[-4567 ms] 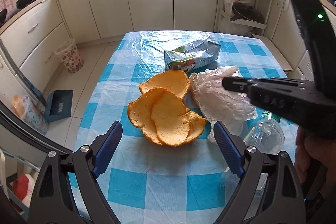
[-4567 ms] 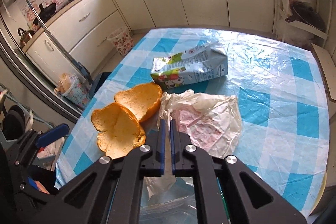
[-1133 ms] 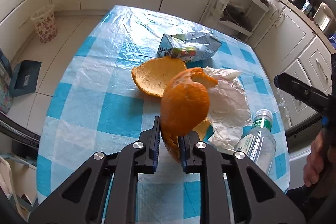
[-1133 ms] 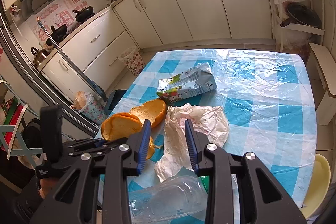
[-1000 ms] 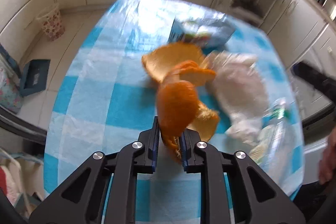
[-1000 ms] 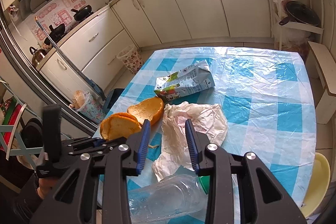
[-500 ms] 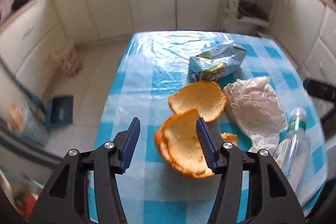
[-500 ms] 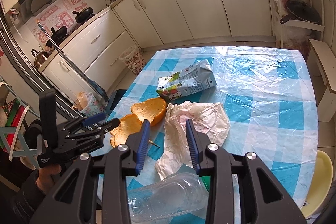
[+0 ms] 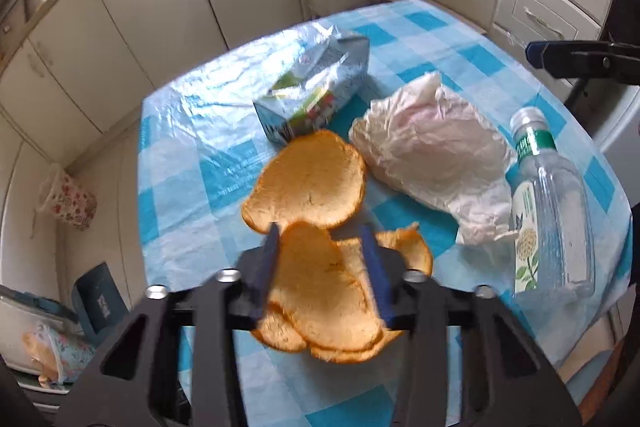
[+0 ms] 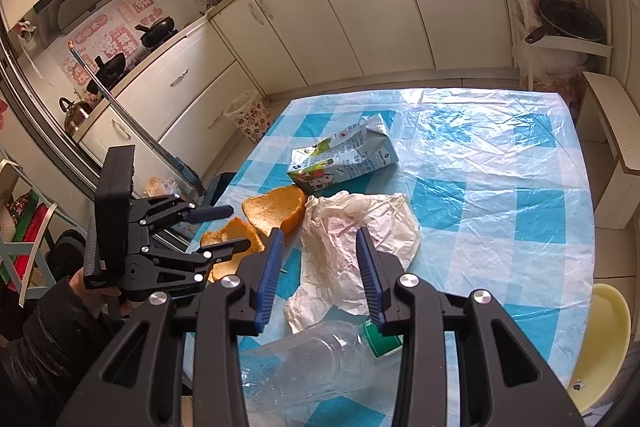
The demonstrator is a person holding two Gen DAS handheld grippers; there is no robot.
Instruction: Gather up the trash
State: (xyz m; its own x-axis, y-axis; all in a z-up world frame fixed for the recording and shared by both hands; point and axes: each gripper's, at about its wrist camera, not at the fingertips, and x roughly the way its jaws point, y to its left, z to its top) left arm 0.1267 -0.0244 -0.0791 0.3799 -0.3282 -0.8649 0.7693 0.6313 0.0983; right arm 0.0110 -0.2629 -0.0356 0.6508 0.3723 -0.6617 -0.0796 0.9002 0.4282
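Kitchen table's blue-checked plastic cloth (image 9: 192, 155) bore curled orange peel pieces (image 9: 324, 291); our left gripper (image 9: 322, 267) straddled them, released, right gripper (image 10: 318, 271) likewise spread. We judged closing low across stacked rinds best.

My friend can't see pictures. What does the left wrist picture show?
An open hand-held gripper straddles curled orange peel pieces on a blue-and-white checked table. Beyond lie a milk carton, crumpled white bag and clear plastic bottle.
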